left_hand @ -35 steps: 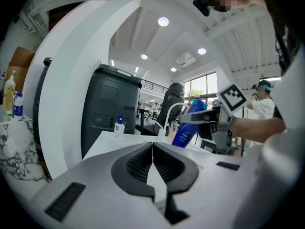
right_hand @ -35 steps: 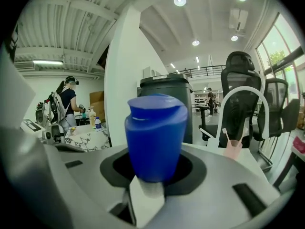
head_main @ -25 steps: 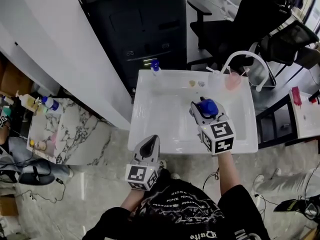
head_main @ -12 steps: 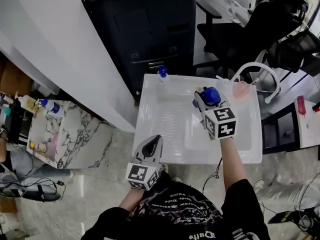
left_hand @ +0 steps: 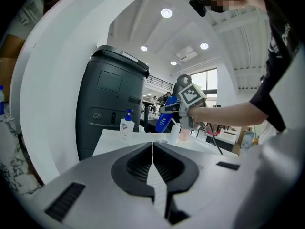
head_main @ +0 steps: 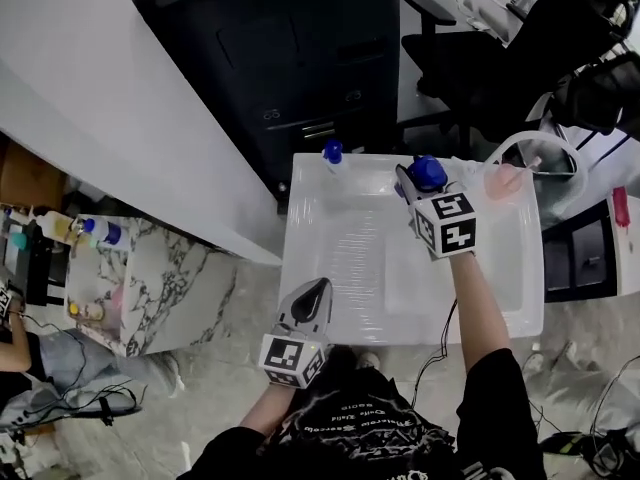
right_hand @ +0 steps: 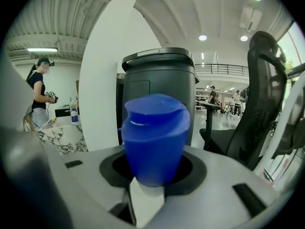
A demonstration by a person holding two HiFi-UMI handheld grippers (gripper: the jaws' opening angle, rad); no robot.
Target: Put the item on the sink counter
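A blue bottle (head_main: 428, 173) with a blue flip cap is in my right gripper (head_main: 419, 184), whose jaws are shut on it. It hangs over the back edge of the white sink counter (head_main: 330, 258), close to the faucet (head_main: 527, 144). In the right gripper view the blue bottle (right_hand: 155, 137) stands upright between the jaws and fills the middle. My left gripper (head_main: 313, 294) is shut and holds nothing, low at the counter's front edge. From the left gripper view (left_hand: 152, 157) the blue bottle (left_hand: 164, 121) shows across the counter.
A pump soap bottle (head_main: 333, 154) stands at the counter's back left, a pink cup (head_main: 505, 180) at the back right. Behind the counter are a black cabinet (head_main: 300, 58) and office chairs (head_main: 520, 38). A marble table (head_main: 130, 268) with bottles lies to the left.
My right gripper has carried the blue bottle away from me, from over the basin to the counter's back edge. The left gripper has kept its place at the front edge.
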